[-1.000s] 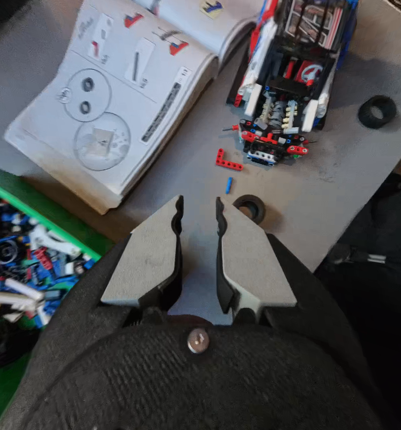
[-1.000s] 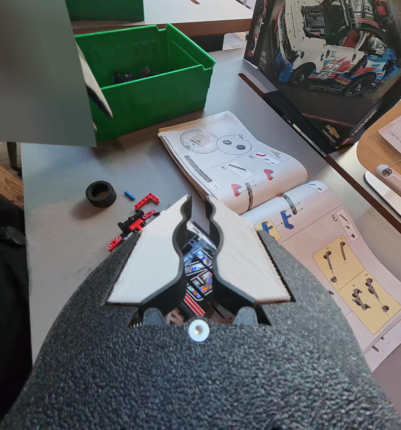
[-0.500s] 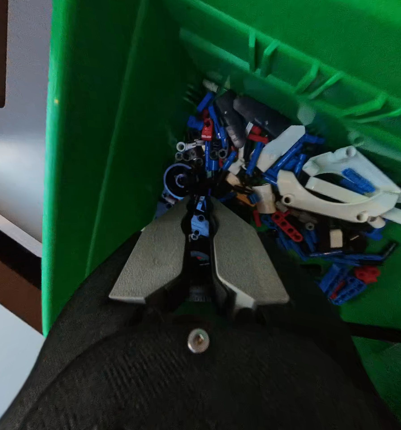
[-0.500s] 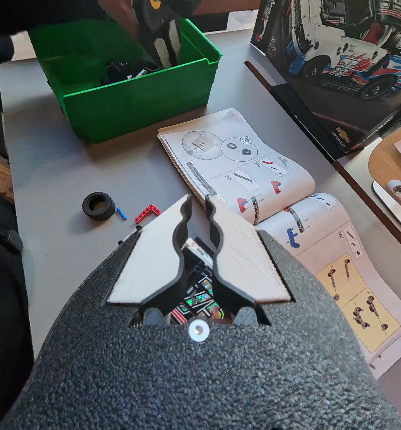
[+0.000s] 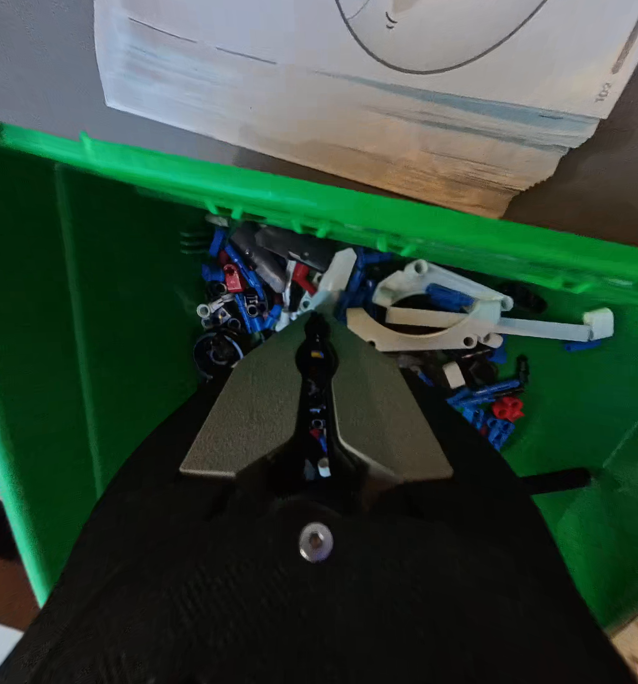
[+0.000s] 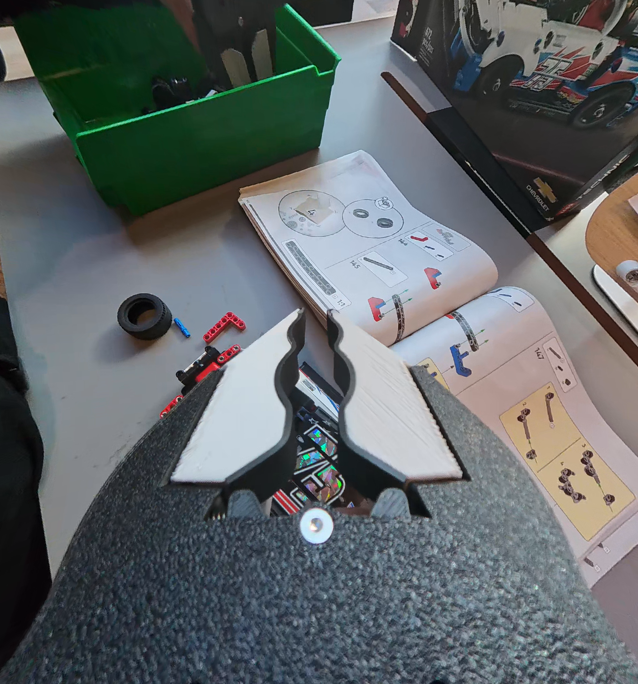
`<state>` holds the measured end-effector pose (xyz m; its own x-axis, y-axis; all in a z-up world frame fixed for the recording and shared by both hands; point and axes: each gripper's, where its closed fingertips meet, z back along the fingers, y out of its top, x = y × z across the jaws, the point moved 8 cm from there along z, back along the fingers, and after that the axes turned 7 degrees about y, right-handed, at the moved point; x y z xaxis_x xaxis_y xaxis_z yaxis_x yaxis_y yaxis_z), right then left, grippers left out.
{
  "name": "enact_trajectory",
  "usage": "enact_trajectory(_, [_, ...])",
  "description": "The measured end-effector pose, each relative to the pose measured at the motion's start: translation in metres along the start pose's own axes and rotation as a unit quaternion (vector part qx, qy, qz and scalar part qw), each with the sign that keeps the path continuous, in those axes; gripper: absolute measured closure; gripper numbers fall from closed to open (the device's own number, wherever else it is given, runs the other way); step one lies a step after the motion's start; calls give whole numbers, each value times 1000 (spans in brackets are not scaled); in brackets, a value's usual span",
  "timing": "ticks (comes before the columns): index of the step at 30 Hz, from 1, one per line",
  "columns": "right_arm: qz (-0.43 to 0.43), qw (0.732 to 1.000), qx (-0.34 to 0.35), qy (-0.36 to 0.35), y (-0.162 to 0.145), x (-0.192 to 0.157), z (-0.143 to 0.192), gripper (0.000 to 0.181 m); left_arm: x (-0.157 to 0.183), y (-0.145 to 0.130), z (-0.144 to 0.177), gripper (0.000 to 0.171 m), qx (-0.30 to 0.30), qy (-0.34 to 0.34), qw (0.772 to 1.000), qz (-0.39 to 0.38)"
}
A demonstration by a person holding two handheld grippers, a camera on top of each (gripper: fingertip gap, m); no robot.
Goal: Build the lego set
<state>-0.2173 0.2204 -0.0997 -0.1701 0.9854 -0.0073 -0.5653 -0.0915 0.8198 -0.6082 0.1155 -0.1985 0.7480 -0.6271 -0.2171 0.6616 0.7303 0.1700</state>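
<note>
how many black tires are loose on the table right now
1: the black tire lies on the grey table, just left of the small blue pin. Others may be hidden behind the gripper.

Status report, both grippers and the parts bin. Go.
Left gripper down in the green bin, tips closed at the loose parts, grip unconfirmed. Right gripper open, empty, above the car model. No obstruction.

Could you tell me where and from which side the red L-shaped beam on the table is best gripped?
The red L-shaped beam lies flat on the grey table. I would probably come straight down and pinch its longer arm across the narrow width, away from the corner. The blue pin and black tyre lie clear to one side.
</note>
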Motion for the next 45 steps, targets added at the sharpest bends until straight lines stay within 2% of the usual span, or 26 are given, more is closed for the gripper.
enact_trajectory(2, [-1, 1000, 1, -3, -1, 1, 3, 170, 10, -8, 3, 171, -9, -20, 1000, -13])
enact_trajectory(5, [-5, 1000, 5, -5, -1, 4, 4, 171, 24, -15, 7, 171, 1, -89, 996, -15])
enact_trajectory(6, [-6, 1000, 5, -5, -1, 5, 4, 171, 21, -13, 6, 168, 8, -81, 997, -4])
enact_trajectory(10, [-5, 1000, 5, 2, 1, 4, 0, 170, -11, 1, -2, 162, 28, 35, 998, 43])
enact_trajectory(11, [0, 1000, 0, 2, 0, 2, -1, 170, -13, 4, -4, 169, 33, 44, 998, 34])
enact_trajectory(15, [4, 1000, -6, -3, -1, -1, 4, 170, -9, 5, -8, 167, 11, 35, 999, 9])
enact_trajectory(18, [-4, 1000, -2, -8, -3, 1, 8, 170, 3, -3, -3, 167, -9, -23, 1000, 2])
enact_trajectory(21, [-6, 1000, -3, -8, -4, 2, 8, 170, 7, -19, 5, 168, -23, -42, 999, 7])
enact_trajectory(24, [-4, 1000, -5, -6, -4, 2, 6, 170, 11, -42, 14, 168, -64, -65, 996, 12])
enact_trajectory(26, [-2, 1000, -8, -5, -5, 1, 4, 170, 28, -59, 21, 165, -104, -160, 982, 13])
enact_trajectory(27, [-1, 1000, -9, -5, -5, 1, 4, 170, 31, -64, 21, 162, -111, -161, 981, -1])
enact_trajectory(29, [-2, 1000, -6, -5, -5, 1, 4, 170, 21, -61, 17, 165, -101, -96, 990, 16])
enact_trajectory(33, [-6, 1000, -5, -6, -5, 1, 3, 170, 1, -36, 19, 164, 4, -25, 999, 40])
enact_trajectory(35, [-2, 1000, -9, -5, -5, 0, 3, 170, -2, -29, 19, 167, 25, -6, 999, 25])
enact_trajectory(37, [1, 1000, -13, -7, -5, -1, 4, 170, -3, -27, 16, 169, 16, 11, 1000, 9])
enact_trajectory(39, [-3, 1000, -11, -8, -6, -1, 6, 170, 7, -27, 13, 169, 2, -29, 1000, -11])
enact_trajectory(42, [-7, 1000, -7, -12, -6, 1, 8, 170, 19, -29, 11, 171, 1, -52, 998, -41])
enact_trajectory(45, [-8, 1000, -4, -11, -6, 2, 8, 170, 18, -32, 6, 171, -6, -26, 999, -47])
